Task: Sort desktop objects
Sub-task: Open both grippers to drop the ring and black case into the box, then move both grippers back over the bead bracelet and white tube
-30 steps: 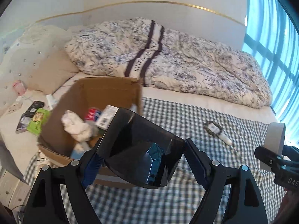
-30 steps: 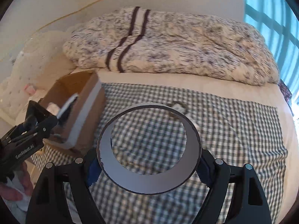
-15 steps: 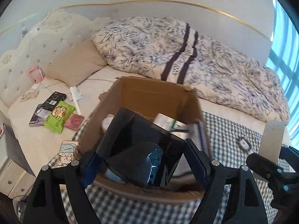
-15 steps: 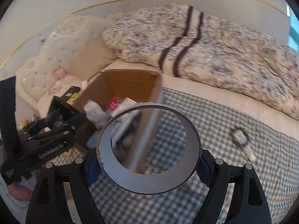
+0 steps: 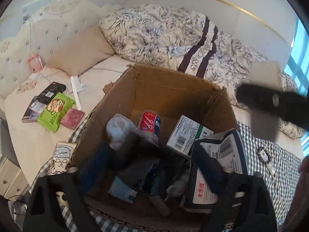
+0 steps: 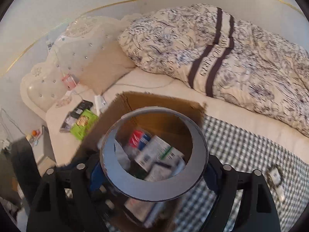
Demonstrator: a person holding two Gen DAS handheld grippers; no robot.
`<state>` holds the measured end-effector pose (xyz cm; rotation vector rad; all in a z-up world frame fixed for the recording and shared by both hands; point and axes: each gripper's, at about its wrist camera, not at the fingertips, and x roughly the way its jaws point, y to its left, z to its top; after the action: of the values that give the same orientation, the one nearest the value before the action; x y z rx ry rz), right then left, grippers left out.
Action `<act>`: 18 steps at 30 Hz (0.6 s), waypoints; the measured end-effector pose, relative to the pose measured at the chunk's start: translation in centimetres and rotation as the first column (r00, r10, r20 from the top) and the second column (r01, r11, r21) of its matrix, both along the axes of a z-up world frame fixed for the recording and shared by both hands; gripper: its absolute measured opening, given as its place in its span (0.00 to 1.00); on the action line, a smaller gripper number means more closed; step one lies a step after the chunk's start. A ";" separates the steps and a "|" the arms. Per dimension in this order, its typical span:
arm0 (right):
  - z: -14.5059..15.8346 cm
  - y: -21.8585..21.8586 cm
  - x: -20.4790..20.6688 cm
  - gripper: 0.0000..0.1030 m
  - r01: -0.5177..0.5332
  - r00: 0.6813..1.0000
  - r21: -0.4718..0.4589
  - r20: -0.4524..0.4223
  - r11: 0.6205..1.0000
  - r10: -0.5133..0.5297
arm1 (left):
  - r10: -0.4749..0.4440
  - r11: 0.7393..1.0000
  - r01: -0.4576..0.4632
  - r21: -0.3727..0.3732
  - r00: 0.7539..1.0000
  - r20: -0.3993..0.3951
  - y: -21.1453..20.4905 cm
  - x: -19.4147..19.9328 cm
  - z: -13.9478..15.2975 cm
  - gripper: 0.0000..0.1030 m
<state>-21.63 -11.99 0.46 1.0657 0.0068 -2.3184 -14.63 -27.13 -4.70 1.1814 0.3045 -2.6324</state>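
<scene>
An open cardboard box [image 5: 170, 89] stands on the checked cloth, holding a red-and-blue pack [image 5: 149, 122], a white cloth [image 5: 119, 131] and printed cartons [image 5: 185, 135]. My left gripper [image 5: 150, 166] hangs over the box, fingers apart. A glossy black object [image 5: 146, 154] shows between them as a blur, low in the box. My right gripper [image 6: 154, 166] is shut on a grey tape ring [image 6: 154, 189] held over the box [image 6: 164, 104]. In the left wrist view that ring [image 5: 264, 71] shows edge-on at the right.
A beaded bracelet with a small tube [image 5: 265, 158] lies on the checked cloth [image 6: 251, 145] right of the box. A green snack pack [image 5: 55, 114], a black box [image 5: 51, 91] and a pink pad [image 5: 72, 116] lie left. A floral quilt [image 5: 173, 38] is behind.
Both grippers swung left to above the box. The black object, held firmly before, now blurs lower among the box contents. The tape ring stays clamped.
</scene>
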 end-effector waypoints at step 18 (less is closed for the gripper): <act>-0.8 15.2 2.4 1.00 0.277 0.961 0.044 -0.022 0.960 -0.276 | -0.057 0.998 0.058 0.034 0.998 -0.020 5.8 1.1 2.2 0.99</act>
<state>-19.22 3.24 -0.39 1.1327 -0.0879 -2.5878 -13.50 -21.29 -2.50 1.1929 0.3254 -2.6997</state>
